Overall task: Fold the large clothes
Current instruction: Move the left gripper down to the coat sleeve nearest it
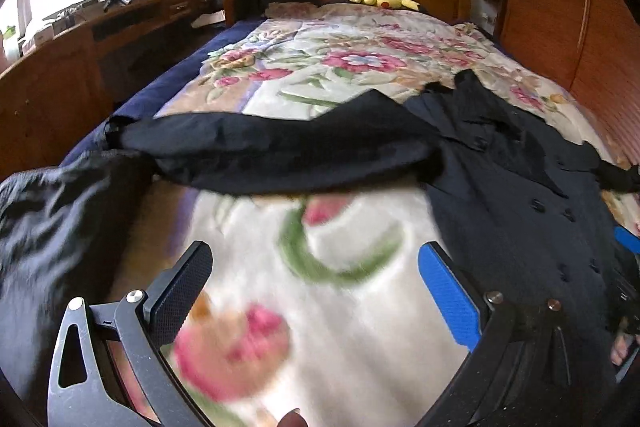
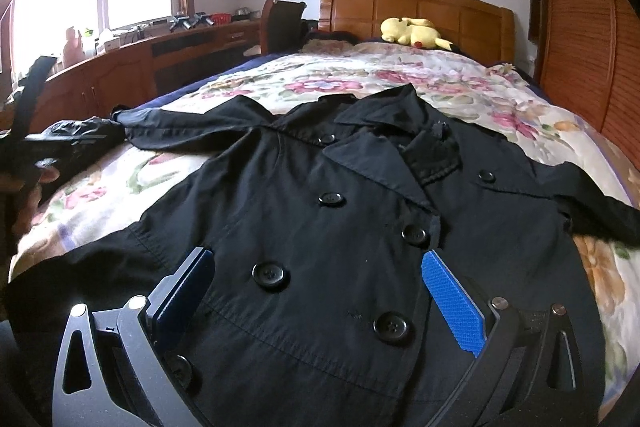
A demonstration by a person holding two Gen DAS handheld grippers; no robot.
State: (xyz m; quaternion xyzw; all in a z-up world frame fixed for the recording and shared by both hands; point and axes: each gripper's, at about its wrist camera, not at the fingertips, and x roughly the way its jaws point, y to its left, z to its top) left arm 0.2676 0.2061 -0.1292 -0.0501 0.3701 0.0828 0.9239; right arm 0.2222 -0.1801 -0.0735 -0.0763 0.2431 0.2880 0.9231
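**Ana:** Across the middle of the right wrist frame lies the black double-breasted coat [image 2: 340, 227], front up on the floral bedspread [image 2: 400, 75], collar toward the wooden headboard [image 2: 416, 7] at the top, lapels open, buttons done up down the chest.

**Ben:** And the right gripper [image 2: 316, 291]?

**Ana:** Low over the coat's chest, jaws spread wide, one pad either side of the button rows, nothing pinched between them. Whether the tips touch the cloth I can't tell.

**Ben:** Over to the left wrist view.

**Ana:** Left gripper [image 1: 316, 291] is just as wide open and empty, with blurred bedspread between its pads. One sleeve [image 1: 260, 155] runs from the coat's shoulder at centre right out to the left edge of the frame. The other sleeve [image 2: 592, 211] trails off at the right edge of the right view. A bunched dark bundle [image 1: 60, 219] sits at lower left; part of the coat or something separate, I can't say.

**Ben:** How will it handle?

**Ana:** I'd judge a woven cloth with some body: heavier than a shirt, limp enough to drape, crisp enough to hold a crease. Not fragile or slippery. The bulk is at the collar and doubled front, so those will resist folding.

**Ben:** Where to take hold?

**Ana:** The left cuff and the shoulder seam, I'd say, pinching a single layer near the edge and clear of buttons. Yellow Pikachu plush [image 2: 416, 33] by the headboard is well out of the way.
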